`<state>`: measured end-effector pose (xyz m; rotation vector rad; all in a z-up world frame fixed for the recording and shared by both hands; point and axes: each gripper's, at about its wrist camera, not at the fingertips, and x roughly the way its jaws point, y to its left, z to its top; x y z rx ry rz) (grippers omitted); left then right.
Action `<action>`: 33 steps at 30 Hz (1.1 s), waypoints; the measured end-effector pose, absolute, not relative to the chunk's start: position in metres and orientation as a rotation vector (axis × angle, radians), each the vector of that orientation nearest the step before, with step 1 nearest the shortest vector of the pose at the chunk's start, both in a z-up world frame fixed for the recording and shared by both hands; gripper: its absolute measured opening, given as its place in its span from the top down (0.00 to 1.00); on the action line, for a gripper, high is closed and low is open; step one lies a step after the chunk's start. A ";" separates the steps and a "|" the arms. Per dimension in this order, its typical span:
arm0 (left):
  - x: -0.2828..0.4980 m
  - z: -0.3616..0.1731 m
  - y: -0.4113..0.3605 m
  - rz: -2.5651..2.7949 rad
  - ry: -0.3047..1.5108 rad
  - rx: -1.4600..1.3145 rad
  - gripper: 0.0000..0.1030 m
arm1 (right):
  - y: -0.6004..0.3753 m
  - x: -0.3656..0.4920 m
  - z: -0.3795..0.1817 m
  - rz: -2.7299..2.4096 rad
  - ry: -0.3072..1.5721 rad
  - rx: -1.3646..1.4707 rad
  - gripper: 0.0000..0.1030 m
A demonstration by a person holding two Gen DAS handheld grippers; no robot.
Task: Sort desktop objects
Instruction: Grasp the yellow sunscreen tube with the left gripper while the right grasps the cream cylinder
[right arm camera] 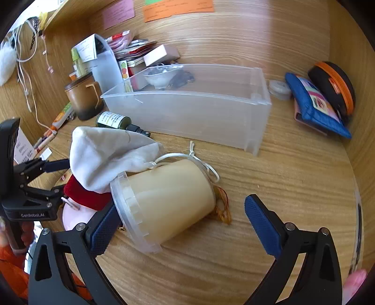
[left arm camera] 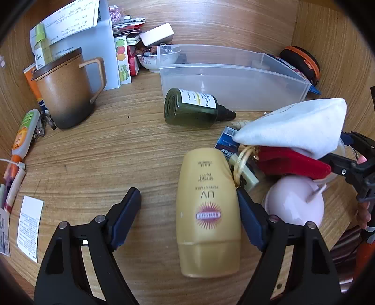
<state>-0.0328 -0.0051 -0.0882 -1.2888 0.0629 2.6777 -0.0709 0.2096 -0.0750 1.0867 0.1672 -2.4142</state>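
Wooden desk (left arm camera: 117,145) with wooden walls all round, like a nook. Pink and orange paper notes (right arm camera: 178,8) stuck on the back wall.

Left of the clear plastic bin (left arm camera: 232,84): a brown mug (left arm camera: 68,91) with a lid, standing up, and behind it a white holder (left arm camera: 98,42) stuffed with printed papers. Small print there, too blurry to read. Just behind the bin's left end: a white bowl (left arm camera: 152,59) with beads in it. Inside the bin itself, nothing clear to make out through the cloudy wall.

In front of the bin: a dark green bottle (left arm camera: 192,109) lying on its side, white label, words too small to read. Nearer than that, a yellow sunscreen bottle (left arm camera: 208,211) lying flat, with "UV" and "SPF50" on it. Right of the sunscreen: a white cloth bag (left arm camera: 295,124) on top of a red pouch (left arm camera: 288,162), with a pink round thing (left arm camera: 293,201) below. Right of the bin: a blue wallet (right arm camera: 316,105) and a black and orange case (right arm camera: 332,86).

Left gripper (left arm camera: 189,218) wide open, sunscreen bottle between the fingers, right finger close against it, left finger well apart. Holding nothing.

Right gripper (right arm camera: 180,225) spread as wide as can be around a clear tub (right arm camera: 168,199) lying on its side. Left finger by the tub's rim, right finger apart. "GenRobot.AI" printed on the other gripper's body.
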 end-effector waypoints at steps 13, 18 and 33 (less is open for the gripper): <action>-0.052 -0.086 0.000 2.651 0.025 -1.266 0.54 | 0.196 -0.079 -0.076 -2.324 0.169 1.065 0.33; -0.056 -0.085 -0.008 2.648 -0.039 -1.268 0.55 | 0.202 -0.077 -0.074 -2.332 0.105 1.076 0.36; -0.054 -0.058 -0.016 2.642 -0.045 -1.167 0.97 | 0.237 -0.051 -0.030 -2.428 -0.028 0.950 0.36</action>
